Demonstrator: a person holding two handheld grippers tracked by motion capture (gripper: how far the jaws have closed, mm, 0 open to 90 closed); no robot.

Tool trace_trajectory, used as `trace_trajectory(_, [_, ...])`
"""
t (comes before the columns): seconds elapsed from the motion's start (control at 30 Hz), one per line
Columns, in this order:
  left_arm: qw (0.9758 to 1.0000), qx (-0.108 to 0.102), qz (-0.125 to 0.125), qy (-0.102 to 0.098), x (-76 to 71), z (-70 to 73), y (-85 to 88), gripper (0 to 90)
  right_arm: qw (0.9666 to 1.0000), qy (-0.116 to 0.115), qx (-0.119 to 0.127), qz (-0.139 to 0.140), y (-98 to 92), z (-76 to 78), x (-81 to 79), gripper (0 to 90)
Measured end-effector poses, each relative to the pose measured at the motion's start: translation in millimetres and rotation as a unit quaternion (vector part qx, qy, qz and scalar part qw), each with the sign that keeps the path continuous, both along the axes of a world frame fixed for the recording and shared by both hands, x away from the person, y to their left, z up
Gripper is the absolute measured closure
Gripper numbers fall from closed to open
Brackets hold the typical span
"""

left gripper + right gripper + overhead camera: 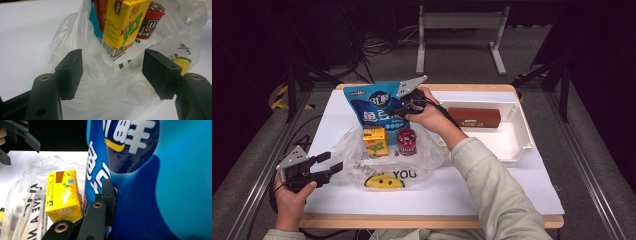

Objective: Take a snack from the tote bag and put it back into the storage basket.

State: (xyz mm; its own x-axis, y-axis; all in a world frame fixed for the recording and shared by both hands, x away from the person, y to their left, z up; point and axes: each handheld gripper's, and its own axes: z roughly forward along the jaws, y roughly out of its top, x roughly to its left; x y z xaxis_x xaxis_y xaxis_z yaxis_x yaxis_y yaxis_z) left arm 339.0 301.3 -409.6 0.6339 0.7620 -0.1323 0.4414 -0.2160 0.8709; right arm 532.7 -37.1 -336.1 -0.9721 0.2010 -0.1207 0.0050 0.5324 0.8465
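The right claw (398, 111) is pinching the blue snack bag (374, 107) by its side edge, jaws pressed together on the film, so the bag stands upright directly at that claw with its long axis vertical, its foot just behind the yellow juice carton (375, 140) and the red candy tub (406, 141) that sit in the clear plastic bag (422, 157) on the table (492, 185). The coming move likely turns on the clear bag's mouth lying just below and toward the person from the right claw. The left claw (330, 165), spread and holding nothing, waits beside the clear bag's near-left rim and is the nearer 1 for holding it open.
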Motion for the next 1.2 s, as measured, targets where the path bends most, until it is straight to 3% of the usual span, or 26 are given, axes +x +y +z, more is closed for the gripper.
trace_trajectory(0.2, [1.0,-0.001,0.001,0.0,0.1,0.1,0.3,33.8,0.9999,0.01,0.001,-0.013,3.6,2.4,-5.7,87.6])
trace_trajectory(0.4, [1.0,-0.001,0.001,0.0,0.0,0.2,0.3,33.8,0.9999,0.002,-0.009,-0.008,7.7,10.0,-12.4,88.3])
trace_trajectory(0.57, [1.0,-0.001,0.001,0.0,0.3,0.1,0.1,33.9,0.9999,0.004,0.012,-0.01,2.4,20.2,-13.2,88.4])
trace_trajectory(0.73, [1.0,-0.001,0.001,0.001,0.7,0.0,-1.6,33.8,0.9998,0.0,0.018,-0.009,0.1,29.7,-15.0,88.5])
trace_trajectory(0.83, [1.0,-0.001,0.001,0.001,0.6,0.3,-1.4,33.8,0.9996,-0.008,0.025,-0.006,-0.5,43.4,-18.3,88.5])
trace_trajectory(1.2, [1.0,-0.001,0.0,0.0,1.0,0.0,-1.6,33.8,0.9984,-0.016,0.055,-0.003,-6.1,69.3,-24.1,88.6])
